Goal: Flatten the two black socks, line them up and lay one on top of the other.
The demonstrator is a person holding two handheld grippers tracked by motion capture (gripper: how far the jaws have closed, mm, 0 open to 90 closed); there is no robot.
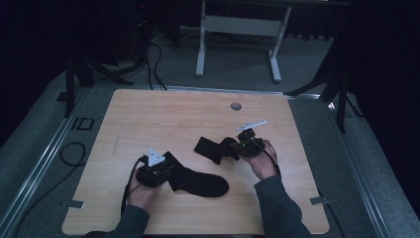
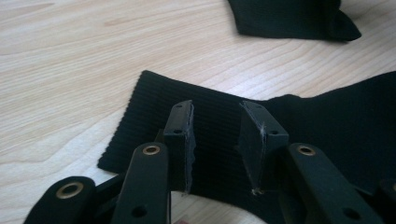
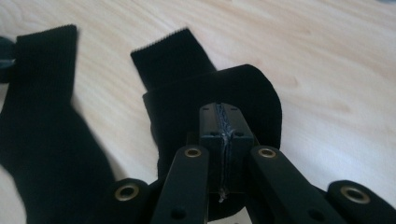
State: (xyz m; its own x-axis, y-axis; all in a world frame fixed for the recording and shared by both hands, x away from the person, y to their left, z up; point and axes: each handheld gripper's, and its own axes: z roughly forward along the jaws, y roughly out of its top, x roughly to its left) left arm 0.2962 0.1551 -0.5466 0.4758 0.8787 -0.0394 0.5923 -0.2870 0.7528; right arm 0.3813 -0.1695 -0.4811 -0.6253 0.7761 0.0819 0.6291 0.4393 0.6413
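- Socks, two and both black, lie on a wooden table [image 1: 148, 114].
- The near sock [image 1: 198, 182] lies flat near the front edge, its toe pointing toward the right and its ribbed cuff at the left gripper [image 1: 157, 171].
- In the left gripper view, the left gripper [image 2: 215, 140] hangs over that sock's [image 2: 219, 116] ribbed cuff with its jaws spread; the cloth lies under and between them, and the pads press on nothing.
- The far sock [image 1: 214, 148] lies nearer the table's middle, folded over on itself, one end at the right gripper [image 1: 243, 147].
- In the right gripper view, the right gripper [image 3: 224, 140] has its jaws pressed together, pinching a rounded fold of the far sock [image 3: 243, 88].
- Beyond that fold the far sock's ribbed cuff edge lies on the wood, pointing away from the jaws.
- At the left of the same view the near sock [image 3: 42, 116] shows as a long dark strip, apart from the pinched one.
- Each gripper is held by a hand: the left hand [image 1: 141, 191] and the right hand [image 1: 262, 166] come in from the bottom of the high view in grey sleeves.
- A grey three-cornered plate sits on top of each gripper.
- A small round grommet [image 1: 236, 106] sits in the table near its far edge, well apart from the socks.
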